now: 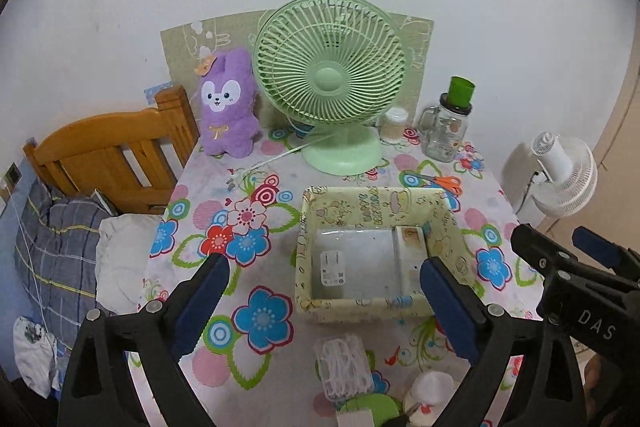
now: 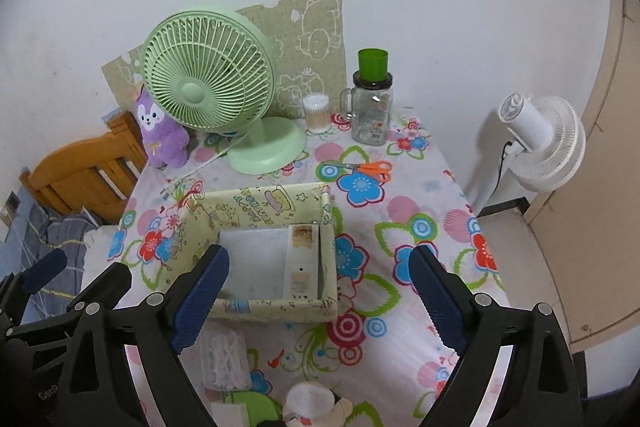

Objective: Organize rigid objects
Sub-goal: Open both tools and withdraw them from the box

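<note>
Yellow fabric basket (image 1: 308, 259) holds two white boxes (image 1: 352, 263); left gripper (image 1: 324, 303) and right gripper (image 2: 320, 299) gape empty.

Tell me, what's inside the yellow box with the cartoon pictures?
Inside the yellow cartoon-print box lie a flat white rectangular case and a narrow white carton along its right side. The box's floor beneath them is covered.

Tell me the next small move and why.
Probably lower the left gripper toward the clear plastic box in front of the basket. Both grippers' jaws stand open and empty, and that box lies outside the basket, nearest.
</note>
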{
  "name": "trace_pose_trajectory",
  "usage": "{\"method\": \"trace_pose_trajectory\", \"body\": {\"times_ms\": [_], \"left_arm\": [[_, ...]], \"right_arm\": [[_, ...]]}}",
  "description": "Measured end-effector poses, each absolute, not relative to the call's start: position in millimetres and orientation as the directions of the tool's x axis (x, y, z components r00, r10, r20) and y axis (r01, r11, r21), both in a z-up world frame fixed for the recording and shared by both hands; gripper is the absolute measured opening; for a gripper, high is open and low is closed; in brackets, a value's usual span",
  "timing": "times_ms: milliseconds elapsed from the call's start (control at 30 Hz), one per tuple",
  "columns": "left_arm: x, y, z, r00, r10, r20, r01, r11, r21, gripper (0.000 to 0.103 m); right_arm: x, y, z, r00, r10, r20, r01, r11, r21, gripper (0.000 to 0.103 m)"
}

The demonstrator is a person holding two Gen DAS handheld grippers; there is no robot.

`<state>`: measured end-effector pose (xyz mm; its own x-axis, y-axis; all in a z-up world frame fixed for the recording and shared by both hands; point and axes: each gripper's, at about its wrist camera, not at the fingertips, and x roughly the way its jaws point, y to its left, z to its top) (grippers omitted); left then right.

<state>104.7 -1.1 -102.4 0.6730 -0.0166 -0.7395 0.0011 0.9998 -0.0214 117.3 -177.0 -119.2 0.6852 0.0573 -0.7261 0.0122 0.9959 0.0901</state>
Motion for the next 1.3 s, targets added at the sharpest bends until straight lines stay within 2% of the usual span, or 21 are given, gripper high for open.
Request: {"method": "trace_pose_trajectory", "body": {"times_ms": [400,633,933,1300], "left_arm": [[64.6,-7.0,-75.3,0.707,-0.033,-0.706,0.031,0.999,-0.016,0.099],[46.6,-7.6,-69.0,0.726,-0.014,-0.687,0.019,1.000,-0.001,0.103],[30.1,-3.0,-76.3,0.721,-0.014,-0.693,0.005,1.000,-0.014,0.103],[22.3,-12.2,-100.8,0.699,-0.012,-0.715,0.019,1.000,0.001,0.103]], "right_arm": [[78.7,-181.7,-90.8,0.723,0.077,-0.687,0.007,0.993,0.119,0.095],[61.6,-177.4,-84.9,0.731,0.095,-0.675,-0.015,0.992,0.124,0.095],[46.2,-179.1,-92.7,0.735,0.115,-0.668,-0.020,0.989,0.148,0.095],[34.6,-183.4,-112.0,0.743,0.095,-0.662,-0.034,0.994,0.105,0.095]]}}
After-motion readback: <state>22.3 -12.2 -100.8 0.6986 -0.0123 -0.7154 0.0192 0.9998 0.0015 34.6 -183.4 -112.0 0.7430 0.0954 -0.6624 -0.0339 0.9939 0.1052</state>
